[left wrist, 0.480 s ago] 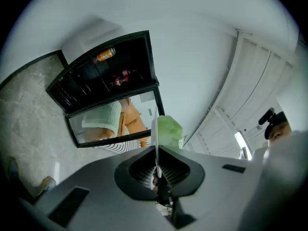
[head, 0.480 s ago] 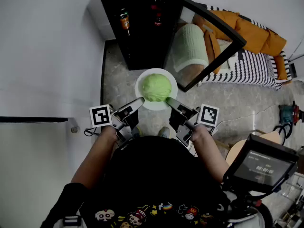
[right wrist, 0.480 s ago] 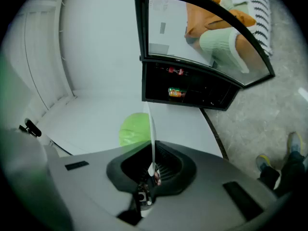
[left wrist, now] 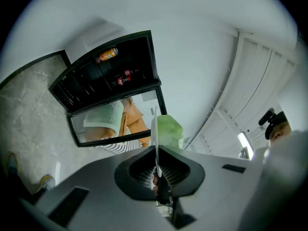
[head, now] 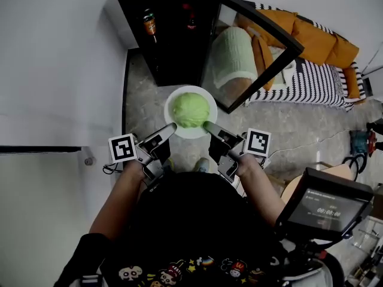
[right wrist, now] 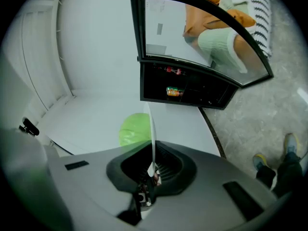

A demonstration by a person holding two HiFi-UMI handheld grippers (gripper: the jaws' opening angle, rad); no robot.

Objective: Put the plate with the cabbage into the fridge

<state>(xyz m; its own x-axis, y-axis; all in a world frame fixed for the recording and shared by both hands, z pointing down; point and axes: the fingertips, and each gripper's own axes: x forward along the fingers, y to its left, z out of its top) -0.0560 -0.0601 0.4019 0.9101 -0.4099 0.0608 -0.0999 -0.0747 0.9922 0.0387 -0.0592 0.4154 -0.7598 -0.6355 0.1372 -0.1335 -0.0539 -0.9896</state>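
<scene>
A white plate (head: 173, 100) carries a green cabbage (head: 190, 109) in mid-air, just in front of the open black fridge (head: 170, 37). My left gripper (head: 172, 127) is shut on the plate's near-left rim and my right gripper (head: 207, 125) on its near-right rim. In the left gripper view the plate (left wrist: 155, 134) shows edge-on between the jaws with the cabbage (left wrist: 168, 132) to its right. In the right gripper view the plate's thin edge (right wrist: 151, 134) rises from the jaws and the cabbage (right wrist: 134, 129) bulges to its left. The left gripper (left wrist: 157, 170) and the right gripper (right wrist: 152, 167) both clamp the rim.
The fridge's glass door (head: 257, 55) swings open to the right. Bottles (head: 148, 23) stand on shelves inside. A striped sofa with orange cushions (head: 311, 58) lies behind the door. White wall (head: 54, 70) runs along the left. A screen on a stand (head: 326, 207) sits at lower right.
The plate with the cabbage and both grippers have shifted slightly forward and left, closer to the fridge opening. Both grips hold unchanged.
</scene>
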